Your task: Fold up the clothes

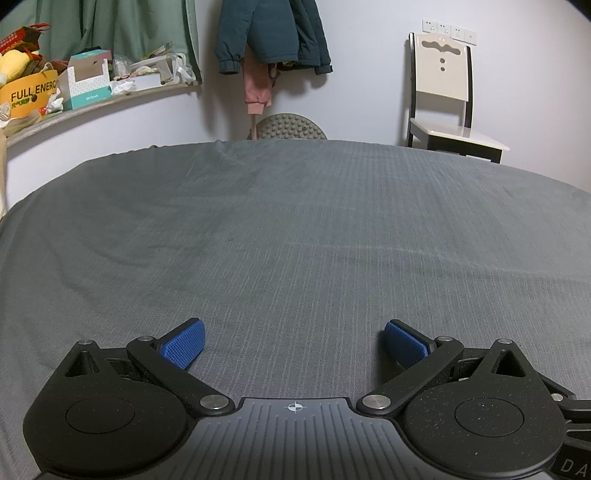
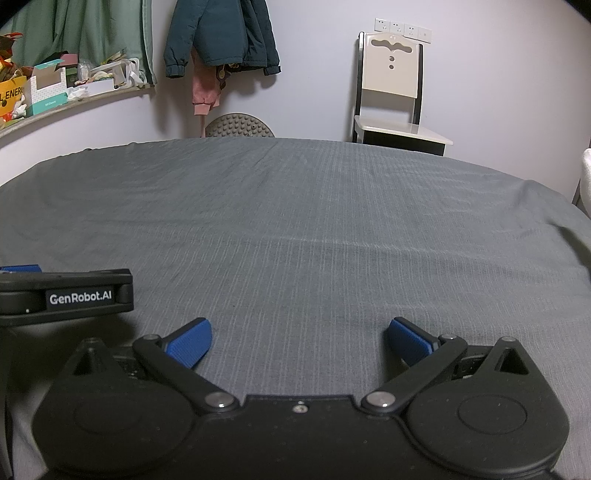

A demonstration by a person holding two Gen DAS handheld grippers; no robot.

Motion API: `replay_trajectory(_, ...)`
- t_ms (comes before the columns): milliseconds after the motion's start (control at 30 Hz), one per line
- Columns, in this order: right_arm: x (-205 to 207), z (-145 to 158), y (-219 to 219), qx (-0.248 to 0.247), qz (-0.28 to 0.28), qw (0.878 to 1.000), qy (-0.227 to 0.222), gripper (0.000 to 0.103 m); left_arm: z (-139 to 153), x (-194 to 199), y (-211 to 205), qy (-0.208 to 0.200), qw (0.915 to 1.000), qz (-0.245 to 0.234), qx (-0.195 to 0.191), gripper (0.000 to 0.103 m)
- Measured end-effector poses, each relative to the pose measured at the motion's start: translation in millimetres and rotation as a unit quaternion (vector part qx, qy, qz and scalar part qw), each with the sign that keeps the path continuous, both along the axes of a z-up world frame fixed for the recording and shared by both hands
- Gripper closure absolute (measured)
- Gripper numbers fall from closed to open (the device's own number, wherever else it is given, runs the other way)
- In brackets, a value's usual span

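Note:
No loose garment shows on the grey sheet (image 1: 295, 229) that covers the bed; the same sheet fills the right wrist view (image 2: 295, 229). My left gripper (image 1: 294, 341) is open and empty, its blue pads (image 1: 183, 345) wide apart just above the sheet near the front edge. My right gripper (image 2: 300, 341) is open and empty too, low over the sheet. The left gripper's black body (image 2: 66, 291) shows at the left of the right wrist view, close beside the right gripper.
A teal jacket (image 1: 269, 33) and a pink garment (image 1: 258, 88) hang on the far wall. A cream chair (image 1: 443, 96) stands at the back right. A cluttered shelf (image 1: 74, 92) runs along the left wall. A studded round cushion (image 1: 290, 127) sits behind the bed.

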State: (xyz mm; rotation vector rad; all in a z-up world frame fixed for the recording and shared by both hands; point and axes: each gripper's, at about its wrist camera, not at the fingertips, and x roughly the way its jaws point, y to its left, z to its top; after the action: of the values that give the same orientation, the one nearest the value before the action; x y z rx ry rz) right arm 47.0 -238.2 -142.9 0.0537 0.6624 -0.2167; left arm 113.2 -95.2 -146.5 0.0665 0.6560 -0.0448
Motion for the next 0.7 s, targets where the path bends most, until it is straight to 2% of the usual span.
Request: replay_trajectory(700, 0.2, -0.8, 1.3, 0.000, -0.001, 1.000, -0.001, 0.000, 1.3, -0.3, -0.1, 0.000, 1.0000, 0.001, 0.000, 0.000)
